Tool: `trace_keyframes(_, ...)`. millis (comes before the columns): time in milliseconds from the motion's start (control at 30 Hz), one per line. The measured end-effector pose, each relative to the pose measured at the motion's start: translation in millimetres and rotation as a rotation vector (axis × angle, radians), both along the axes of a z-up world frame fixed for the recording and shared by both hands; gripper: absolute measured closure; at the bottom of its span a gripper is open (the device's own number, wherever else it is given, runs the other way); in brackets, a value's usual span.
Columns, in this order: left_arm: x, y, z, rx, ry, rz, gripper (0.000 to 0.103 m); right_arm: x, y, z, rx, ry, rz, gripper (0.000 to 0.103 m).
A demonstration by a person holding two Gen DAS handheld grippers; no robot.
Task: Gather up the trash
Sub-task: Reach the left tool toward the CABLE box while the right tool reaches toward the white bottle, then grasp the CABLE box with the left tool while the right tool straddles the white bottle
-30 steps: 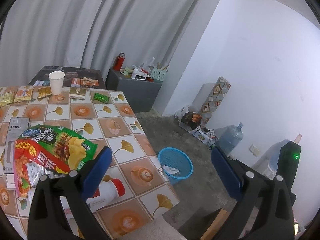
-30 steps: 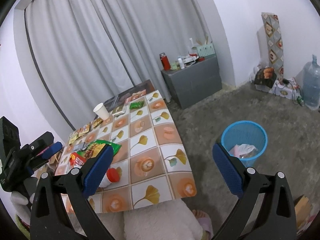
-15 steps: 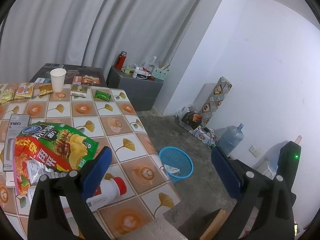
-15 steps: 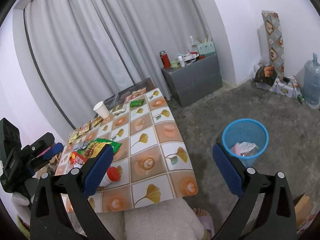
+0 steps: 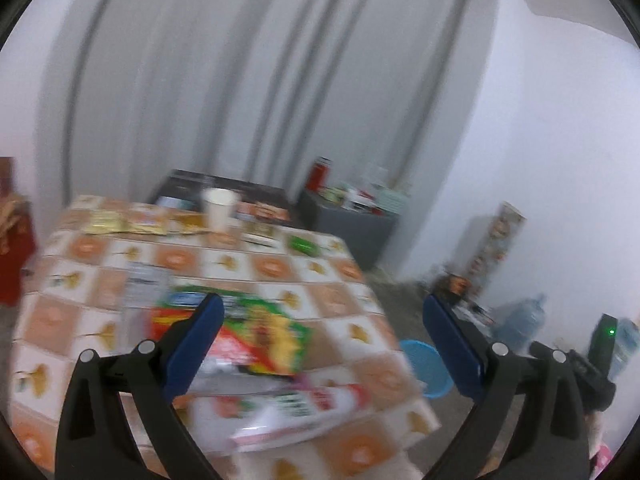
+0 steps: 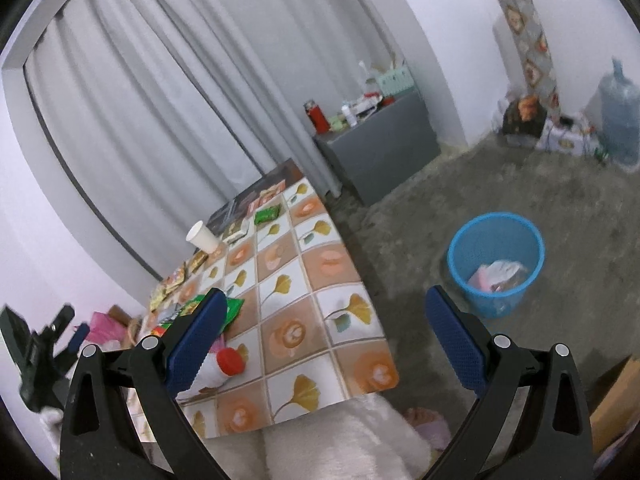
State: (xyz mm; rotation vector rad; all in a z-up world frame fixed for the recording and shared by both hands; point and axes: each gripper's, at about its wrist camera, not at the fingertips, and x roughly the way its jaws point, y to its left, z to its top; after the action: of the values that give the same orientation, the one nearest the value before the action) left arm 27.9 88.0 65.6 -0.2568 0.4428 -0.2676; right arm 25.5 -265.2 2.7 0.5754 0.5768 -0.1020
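Left wrist view: both sets of fingers spread wide and empty, nothing picked up yet.

We've got the left gripper [image 5: 324,332] hanging over the near end of the bench [image 6: 332,256], fingers [image 5: 194,344] gaping right above the big snack bag [image 5: 260,332], probably our first grab since it's closest. Just beside it lies a white bottle with a red cap [image 6: 226,362]. Our right gripper [image 6: 324,336] is equally open and carries nothing, and it looks out toward the blue bin [image 6: 496,258] on the floor past the bench's corner, likely where the trash goes. Farther back sit a paper cup [image 6: 202,236] and small wrappers [image 6: 266,214]. Left view's blurry, so details are fuzzy.
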Motion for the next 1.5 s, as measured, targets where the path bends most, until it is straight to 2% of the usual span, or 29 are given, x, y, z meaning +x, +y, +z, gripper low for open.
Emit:
trace_keyframes(100,-8.7,29.2,-9.7,0.0,0.013,0.07,0.006,19.6,10.5,-9.5,0.058,0.036,0.066,0.008)
trace_keyframes(200,-14.2,55.3,-30.3,-0.016,0.065,0.118,0.006,38.3,33.0,-17.3,0.087,0.068,0.137,0.008)
trace_keyframes(333,-14.7,69.9,-51.3,-0.036,0.116,0.133,0.006,56.5,60.2,-24.8,0.101,0.106,0.216,0.008)
trace_keyframes(533,-10.0,80.0,-68.4,-0.072,0.142,0.119,0.006,76.0,91.4,-45.4,0.231,0.177,0.328,0.01)
trace_keyframes(633,-10.2,80.1,-74.1,-0.079,0.143,0.096,0.007,82.9,108.9,-58.1,0.313,0.22,0.388,0.011)
trace_keyframes(733,-9.1,79.8,-84.3,-0.097,0.151,0.07,0.013,88.6,126.7,-66.4,0.353,0.261,0.427,0.013)
trace_keyframes(1000,10.7,73.3,-112.6,-0.197,0.211,-0.039,0.035,106.3,165.8,-84.5,0.418,0.357,0.476,0.017)
trace_keyframes(1067,13.9,67.8,-119.4,-0.226,0.237,-0.086,0.036,109.7,170.6,-87.0,0.419,0.37,0.471,0.017)
trace_keyframes(1200,7.3,52.8,-125.8,-0.223,0.244,-0.165,0.038,110.3,169.6,-90.2,0.413,0.384,0.445,0.017)
trace_keyframes(1500,-4.8,14.2,-139.5,-0.254,0.297,-0.308,0.039,108.0,145.0,-101.3,0.411,0.403,0.373,0.017)
